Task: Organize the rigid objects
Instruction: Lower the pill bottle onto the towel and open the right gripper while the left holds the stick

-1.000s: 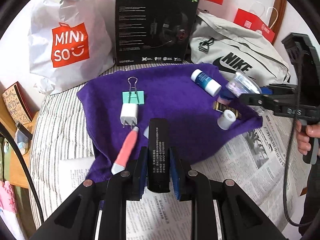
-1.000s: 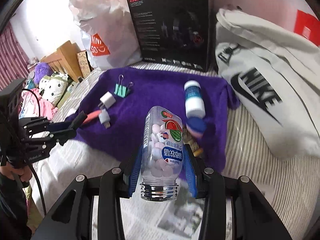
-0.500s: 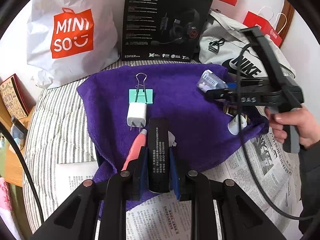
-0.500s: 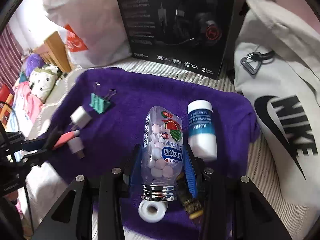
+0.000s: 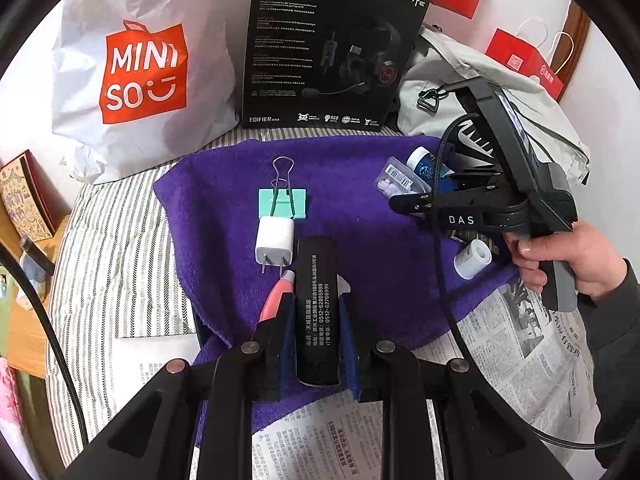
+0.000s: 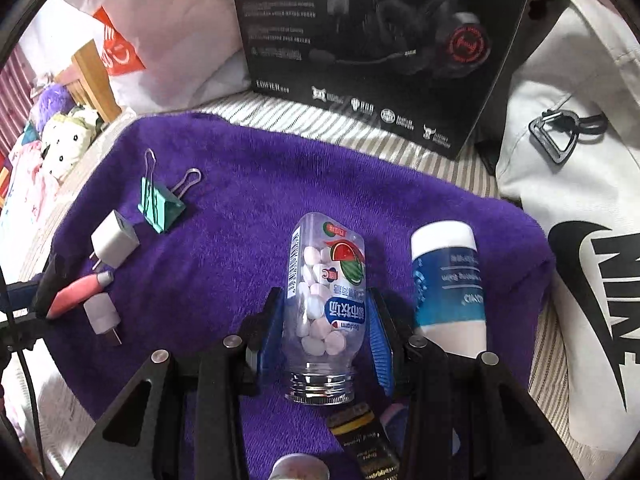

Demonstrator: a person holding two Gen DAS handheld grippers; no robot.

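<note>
My left gripper (image 5: 316, 316) is shut on a black rectangular bar (image 5: 317, 312) with white print, held over the near edge of the purple towel (image 5: 352, 248). My right gripper (image 6: 326, 320) holds a clear candy bottle (image 6: 326, 304) of pale tablets between its blue pads, low over the towel (image 6: 256, 208); the jaws look slightly parted. Beside it lies a white and blue bottle (image 6: 448, 288). On the towel lie a green binder clip (image 5: 283, 200), a white charger plug (image 5: 275, 240), a pink pen-like object (image 5: 276, 300) and a small white cap (image 5: 472, 258).
A black headset box (image 5: 332, 48), a white Miniso bag (image 5: 140, 72) and a grey Nike bag (image 6: 576, 240) stand behind the towel. Newspaper (image 5: 532, 332) covers the striped bed in front. A black and gold tube (image 6: 360, 432) lies under my right gripper.
My right gripper has moved forward and down over the towel with the candy bottle, beside the white and blue bottle. My left gripper has edged forward with the black bar.
</note>
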